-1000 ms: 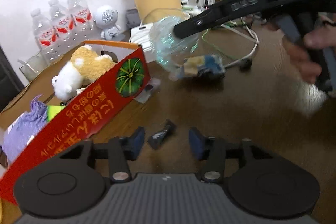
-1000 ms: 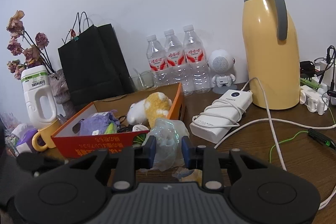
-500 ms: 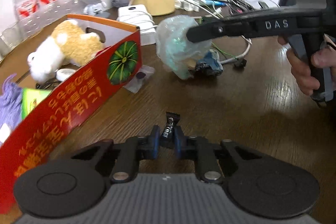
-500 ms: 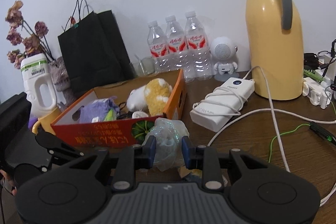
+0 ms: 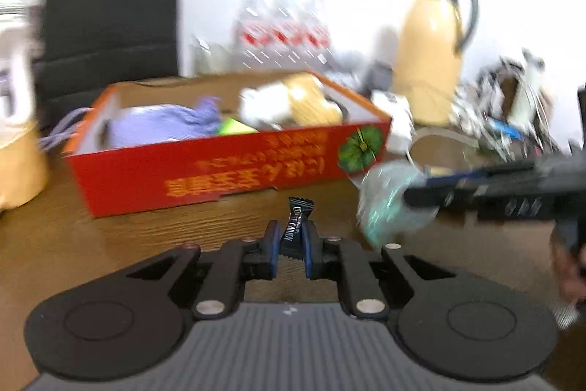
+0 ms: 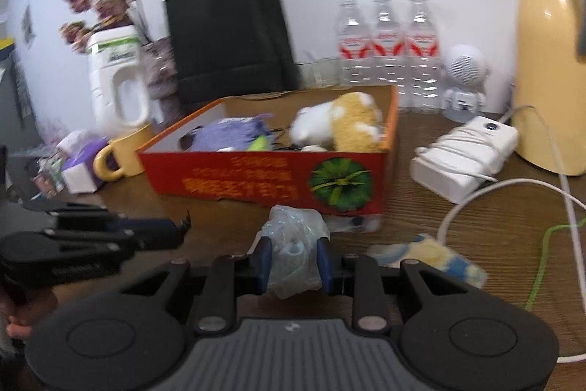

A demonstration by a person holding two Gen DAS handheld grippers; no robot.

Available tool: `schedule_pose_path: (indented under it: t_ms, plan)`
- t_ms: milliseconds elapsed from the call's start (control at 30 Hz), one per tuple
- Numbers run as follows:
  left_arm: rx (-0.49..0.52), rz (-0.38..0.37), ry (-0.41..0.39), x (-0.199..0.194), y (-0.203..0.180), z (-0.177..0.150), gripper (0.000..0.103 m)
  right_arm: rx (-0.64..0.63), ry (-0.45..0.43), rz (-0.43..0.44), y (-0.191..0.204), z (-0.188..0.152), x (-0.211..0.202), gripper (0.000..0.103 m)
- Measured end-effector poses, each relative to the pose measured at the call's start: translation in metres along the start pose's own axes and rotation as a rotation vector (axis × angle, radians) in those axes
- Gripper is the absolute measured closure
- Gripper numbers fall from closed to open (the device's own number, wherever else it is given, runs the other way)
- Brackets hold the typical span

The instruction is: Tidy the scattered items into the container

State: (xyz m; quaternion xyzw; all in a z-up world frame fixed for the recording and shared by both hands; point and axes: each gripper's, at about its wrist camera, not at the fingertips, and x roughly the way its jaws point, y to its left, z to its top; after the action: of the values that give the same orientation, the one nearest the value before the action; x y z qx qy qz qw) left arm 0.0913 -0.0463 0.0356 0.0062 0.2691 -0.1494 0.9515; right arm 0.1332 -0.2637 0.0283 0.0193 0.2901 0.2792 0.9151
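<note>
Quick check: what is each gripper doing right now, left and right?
Left gripper: has just closed on the black candy wrapper.
Right gripper: shut on the crumpled clear plastic bag.

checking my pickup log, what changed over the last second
The left gripper has just closed on the black candy wrapper and lifted it off the table, swinging toward the red box. The right gripper stays clamped on the crumpled plastic bag.

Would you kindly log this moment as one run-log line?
left gripper: shut on candy | right gripper: shut on plastic bag | red box: neither item inside yet
</note>
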Motion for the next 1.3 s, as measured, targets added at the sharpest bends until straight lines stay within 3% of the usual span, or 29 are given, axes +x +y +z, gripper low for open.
schedule_pose_path:
  t_ms: [133,267,367,633,833,1067,1300]
  plan:
    - [-0.033,0.089,-0.03,-0.031,-0.007,-0.014,0.09,-0.063,-0.032,0.042,0.033,-0.007,-0.001,0.078]
    - [-0.034,0.205,-0.085,-0.065,-0.01,-0.032,0.09,-0.077,-0.104,-0.069,0.077,-0.019,-0.016,0.078]
    - [-0.067,0.255,-0.117,-0.088,-0.01,-0.042,0.09,-0.055,-0.182,-0.085,0.106,-0.029,-0.044,0.078]
    - [-0.046,0.244,-0.212,-0.141,-0.031,-0.064,0.089,-0.035,-0.328,-0.138,0.16,-0.064,-0.117,0.078]
    - [-0.075,0.242,-0.258,-0.169,-0.033,-0.07,0.089,-0.015,-0.355,-0.161,0.167,-0.083,-0.145,0.078]
    - [-0.063,0.231,-0.301,-0.155,-0.019,-0.037,0.089,-0.035,-0.338,-0.154,0.16,-0.061,-0.123,0.078]
    - [-0.05,0.236,-0.322,-0.092,0.013,0.035,0.089,0.013,-0.325,-0.147,0.121,0.018,-0.061,0.078]
